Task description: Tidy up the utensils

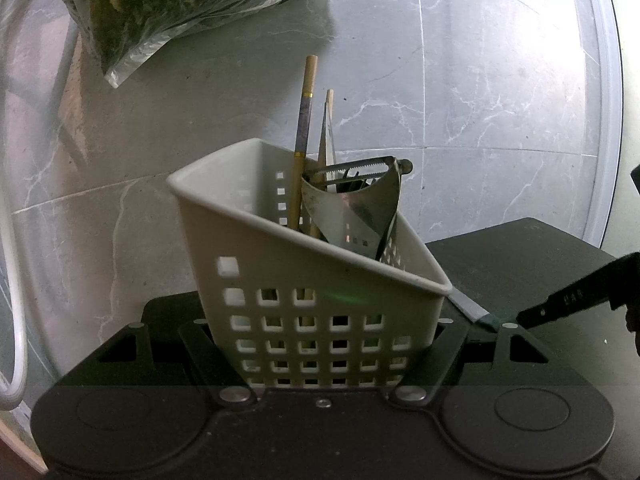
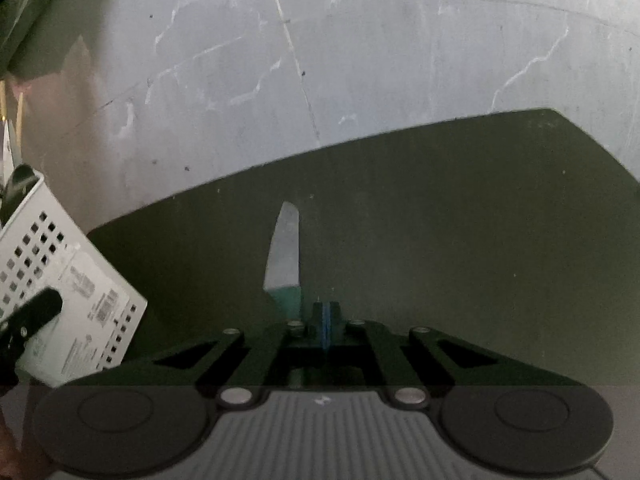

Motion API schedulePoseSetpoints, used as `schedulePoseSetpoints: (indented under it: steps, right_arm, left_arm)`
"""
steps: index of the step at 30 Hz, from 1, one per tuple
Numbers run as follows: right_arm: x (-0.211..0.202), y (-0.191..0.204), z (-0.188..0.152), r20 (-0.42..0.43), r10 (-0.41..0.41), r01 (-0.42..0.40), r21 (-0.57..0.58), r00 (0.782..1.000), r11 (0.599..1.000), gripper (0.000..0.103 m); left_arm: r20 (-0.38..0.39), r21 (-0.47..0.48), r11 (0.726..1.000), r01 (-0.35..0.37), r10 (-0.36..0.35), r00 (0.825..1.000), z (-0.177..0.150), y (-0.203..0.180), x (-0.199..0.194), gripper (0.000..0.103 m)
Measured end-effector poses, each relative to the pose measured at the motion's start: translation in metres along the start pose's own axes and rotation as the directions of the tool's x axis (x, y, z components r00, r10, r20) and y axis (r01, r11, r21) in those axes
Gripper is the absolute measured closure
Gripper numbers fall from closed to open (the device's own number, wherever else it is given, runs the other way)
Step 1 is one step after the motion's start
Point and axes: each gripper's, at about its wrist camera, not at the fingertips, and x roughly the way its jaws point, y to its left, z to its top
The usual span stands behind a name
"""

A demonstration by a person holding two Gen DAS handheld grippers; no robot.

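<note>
**A:** Quick check, where's the stuff at?

**B:** The white slotted basket (image 1: 320,276) is clamped between the fingers of the left gripper (image 1: 324,324), squeezed from both sides low down. It's held over the left end of the dark mat (image 2: 440,220) and is seen tilted from the right wrist view. A couple of chopsticks (image 1: 304,120) and a metal peeler (image 1: 352,200) are stood up inside it, poking over the rim.

**A:** And the knife?

**B:** The knife (image 2: 284,248) is laid flat on the mat, roughly mid-mat, with the pale blade pointed toward the mat's far edge and the teal handle nearest the camera. From the left wrist view, the blade is partly hidden behind the basket's right corner.

**A:** Is it grabbed?

**B:** Doesn't look like it. The right gripper (image 2: 326,312) is pinched closed with the blue pads met, and the handle is seen just to the left of them, not between. Contact can't be told.

**A:** Anything else around?

**B:** A plastic bag of greens (image 1: 180,0) is left on the grey marbled surface (image 1: 480,80), beyond the mat's far edge.
</note>
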Motion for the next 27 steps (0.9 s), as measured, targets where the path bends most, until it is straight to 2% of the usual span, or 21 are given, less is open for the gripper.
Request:
schedulePoseSetpoints:
  steps: [2,4,5,10,13,15,21,27]
  right_arm:
    - [-0.005,0.0,-0.003,0.002,0.009,-0.009,0.005,1.0,1.0,0.09]
    - [-0.01,0.0,-0.008,-0.001,0.025,-0.025,0.007,1.0,1.0,0.078]
    - [-0.013,0.001,-0.011,-0.004,0.03,-0.03,0.006,1.0,1.0,0.069]
    - [-0.02,0.021,-0.024,-0.025,0.041,-0.042,-0.068,0.999,0.997,0.064]
    - [-0.018,0.036,-0.035,-0.01,-0.014,0.012,-0.149,1.0,0.989,0.066]
    - [-0.017,0.046,-0.04,0.004,-0.063,0.063,-0.204,0.998,0.977,0.082]
    - [-0.024,0.053,-0.044,-0.003,-0.073,0.07,-0.265,0.997,0.962,0.085]
    - [-0.035,0.049,-0.04,0.034,-0.106,0.111,-0.4,0.994,0.91,0.085]
  left_arm:
    - [0.0,0.0,1.0,0.001,-0.001,1.0,0.0,0.0,0.0,0.026]
    - [0.0,0.0,1.0,0.001,-0.001,1.0,0.0,0.0,0.0,0.026]
    - [0.0,-0.001,1.0,0.002,-0.002,1.0,0.0,0.0,0.0,0.026]
    - [0.001,0.001,1.0,0.003,-0.003,1.0,0.0,0.0,0.0,0.026]
    - [0.0,0.002,1.0,0.003,-0.003,1.0,0.0,0.0,0.0,0.026]
    - [0.0,0.002,1.0,0.002,-0.002,1.0,0.0,0.0,0.001,0.026]
    - [-0.002,0.002,1.0,0.003,-0.003,1.0,0.0,0.0,0.001,0.026]
    - [0.005,-0.003,1.0,0.005,-0.005,1.0,-0.003,0.001,0.0,0.026]
